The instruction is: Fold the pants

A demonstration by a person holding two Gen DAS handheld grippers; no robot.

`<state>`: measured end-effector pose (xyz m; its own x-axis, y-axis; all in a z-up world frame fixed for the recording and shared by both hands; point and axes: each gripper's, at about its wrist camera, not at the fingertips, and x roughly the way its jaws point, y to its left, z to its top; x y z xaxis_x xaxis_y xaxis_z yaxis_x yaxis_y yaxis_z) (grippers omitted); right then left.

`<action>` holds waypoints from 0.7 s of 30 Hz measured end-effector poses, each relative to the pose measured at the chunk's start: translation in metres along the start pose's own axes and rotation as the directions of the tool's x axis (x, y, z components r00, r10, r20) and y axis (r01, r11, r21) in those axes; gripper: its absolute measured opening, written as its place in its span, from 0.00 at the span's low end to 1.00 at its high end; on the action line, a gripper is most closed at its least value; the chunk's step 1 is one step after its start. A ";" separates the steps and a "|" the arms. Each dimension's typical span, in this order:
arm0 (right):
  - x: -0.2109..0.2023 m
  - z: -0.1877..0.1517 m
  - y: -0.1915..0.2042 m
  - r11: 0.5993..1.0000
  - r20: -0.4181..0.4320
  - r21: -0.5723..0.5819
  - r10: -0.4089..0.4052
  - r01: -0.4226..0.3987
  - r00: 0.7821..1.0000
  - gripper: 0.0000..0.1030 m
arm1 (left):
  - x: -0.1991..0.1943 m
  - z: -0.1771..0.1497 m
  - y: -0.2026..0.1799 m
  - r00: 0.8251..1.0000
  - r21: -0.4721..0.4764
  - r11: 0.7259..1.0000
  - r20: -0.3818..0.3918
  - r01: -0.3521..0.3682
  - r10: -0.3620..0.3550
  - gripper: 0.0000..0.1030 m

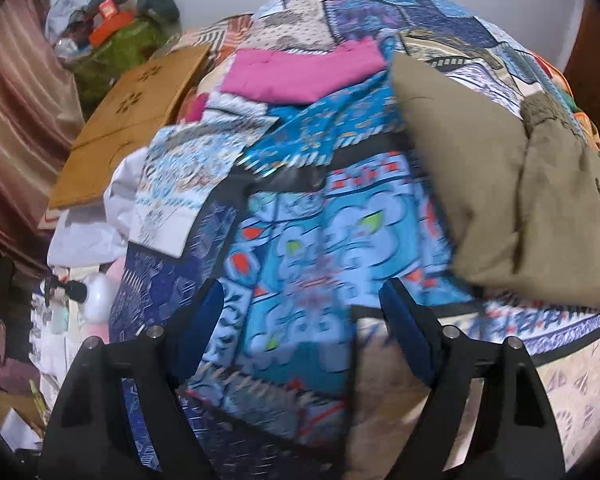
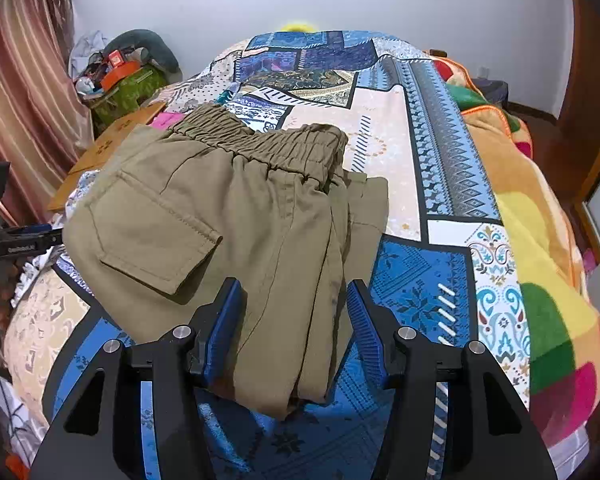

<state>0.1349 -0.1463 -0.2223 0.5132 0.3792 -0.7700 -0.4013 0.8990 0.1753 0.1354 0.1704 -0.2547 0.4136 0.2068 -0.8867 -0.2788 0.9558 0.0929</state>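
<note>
Olive-green pants [image 2: 228,232] lie folded on the patterned bedspread [image 2: 420,280], elastic waistband at the far end and a flap pocket on the left. My right gripper [image 2: 296,312] is open, its blue pads either side of the near folded edge, not clamped on it. In the left wrist view the pants [image 1: 512,192] lie to the right. My left gripper [image 1: 302,316] is open and empty over bare bedspread [image 1: 300,240], left of the pants.
A pink folded cloth [image 1: 300,72] lies further up the bed. A wooden board [image 1: 132,120] and white cloths [image 1: 88,232] sit at the left bed edge. A green cluttered box [image 2: 128,84] stands by the curtain. A colourful blanket [image 2: 540,260] covers the right side.
</note>
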 end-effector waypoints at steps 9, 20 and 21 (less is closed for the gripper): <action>-0.017 0.011 0.002 1.000 0.025 0.010 0.003 -0.003 1.000 0.49 | -0.051 0.027 -0.015 0.986 0.111 0.990 0.130 0.091 -0.105 0.79; -0.006 0.022 0.009 0.998 0.019 0.017 0.054 -0.055 0.998 0.49 | 0.010 0.035 -0.031 0.994 0.123 0.987 0.039 0.099 -0.104 0.82; -0.007 0.021 0.009 0.999 0.016 0.008 0.048 -0.048 0.999 0.49 | 0.009 0.034 -0.025 0.994 0.113 0.989 0.037 0.093 -0.098 0.83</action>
<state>0.1435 -0.1358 -0.2028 0.5057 0.4253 -0.7506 -0.4192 0.8816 0.2171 0.1758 0.1557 -0.2496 0.4711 0.1197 -0.8739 -0.1389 0.9885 0.0605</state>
